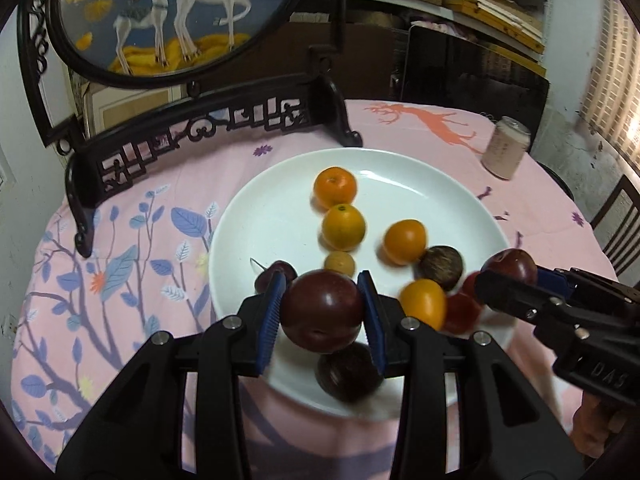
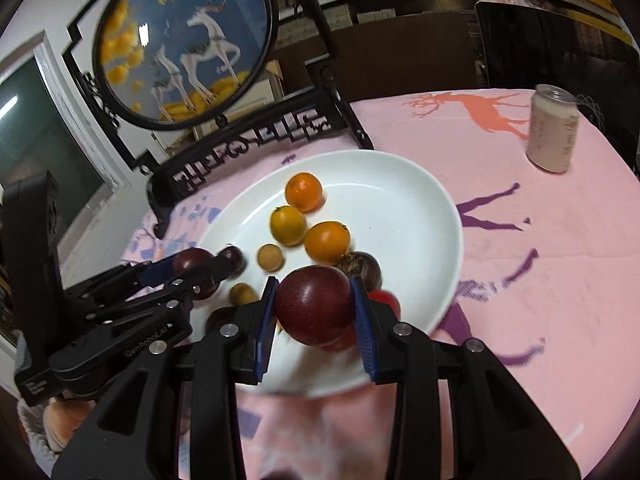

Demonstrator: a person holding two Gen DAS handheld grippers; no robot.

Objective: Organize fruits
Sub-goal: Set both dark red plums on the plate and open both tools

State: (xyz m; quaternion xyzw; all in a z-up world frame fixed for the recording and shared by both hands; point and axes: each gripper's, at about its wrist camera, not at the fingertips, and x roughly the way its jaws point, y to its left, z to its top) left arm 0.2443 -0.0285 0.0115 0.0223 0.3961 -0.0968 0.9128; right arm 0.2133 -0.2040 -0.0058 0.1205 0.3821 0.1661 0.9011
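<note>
White plate [image 1: 256, 208]: 3 oranges [image 1: 343, 227]; left gripper [image 1: 322, 312] grasping dark plum [image 1: 322, 310], right gripper [image 2: 314, 309] grasping red plum [image 2: 314, 306], above plate

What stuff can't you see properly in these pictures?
- Left wrist view: the dark fruit under the held left plum is blurred and half hidden by the left gripper.
- Right wrist view: the red fruit is mostly hidden behind the right plum in the right gripper.
- Both views: the can has print too small to read.
- The plate has its near rim covered by the grippers.
</note>
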